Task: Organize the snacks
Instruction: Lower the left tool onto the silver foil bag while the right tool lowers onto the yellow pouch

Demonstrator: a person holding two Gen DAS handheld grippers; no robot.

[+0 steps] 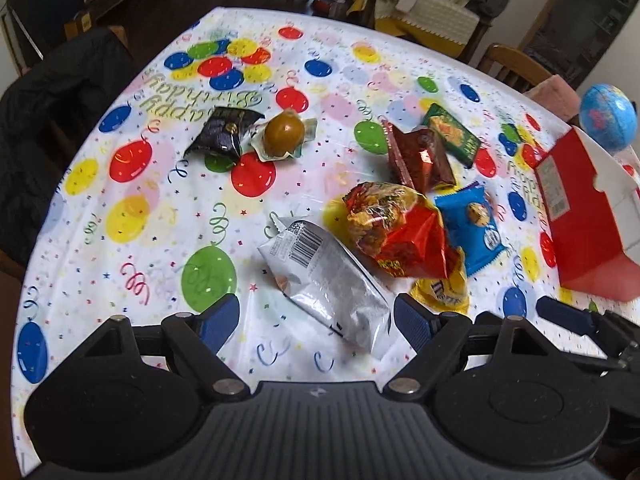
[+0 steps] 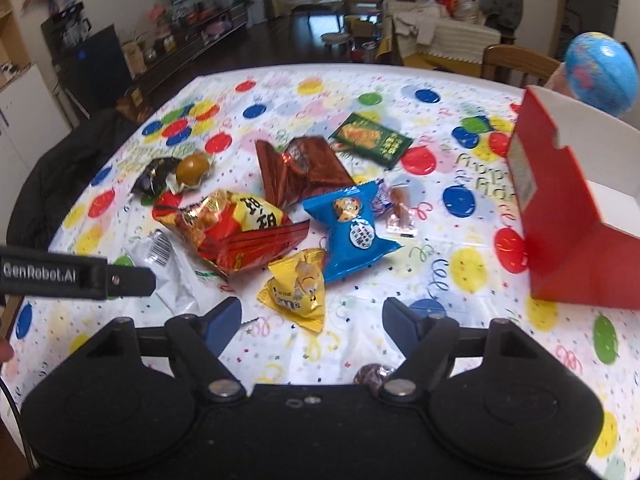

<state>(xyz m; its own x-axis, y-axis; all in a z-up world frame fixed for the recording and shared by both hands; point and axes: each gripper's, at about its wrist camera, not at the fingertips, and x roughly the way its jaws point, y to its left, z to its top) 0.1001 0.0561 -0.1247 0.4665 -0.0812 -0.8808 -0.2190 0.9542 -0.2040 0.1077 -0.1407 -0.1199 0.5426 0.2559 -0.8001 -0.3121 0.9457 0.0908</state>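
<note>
Snacks lie scattered on the balloon-print tablecloth point(image 1: 132, 240). My left gripper point(image 1: 316, 312) is open low over a silver bag point(image 1: 324, 276), whose near end lies between the fingers untouched. My right gripper point(image 2: 312, 312) is open just short of a yellow M&M's bag point(image 2: 298, 292). Behind these lie a red-and-yellow chip bag point(image 2: 232, 228), a blue cookie packet point(image 2: 352, 232), a brown foil packet point(image 2: 300, 168), a green packet point(image 2: 372, 138), a dark packet point(image 1: 224, 132) and a wrapped round pastry point(image 1: 284, 132). An open red box point(image 2: 568, 220) stands at the right.
A small clear-wrapped sausage snack point(image 2: 400, 212) lies beside the blue packet. A foil-wrapped sweet point(image 2: 370, 376) sits under the right gripper. A blue globe point(image 2: 604, 72) stands behind the box. A dark jacket point(image 1: 48, 120) hangs on a chair at the left edge.
</note>
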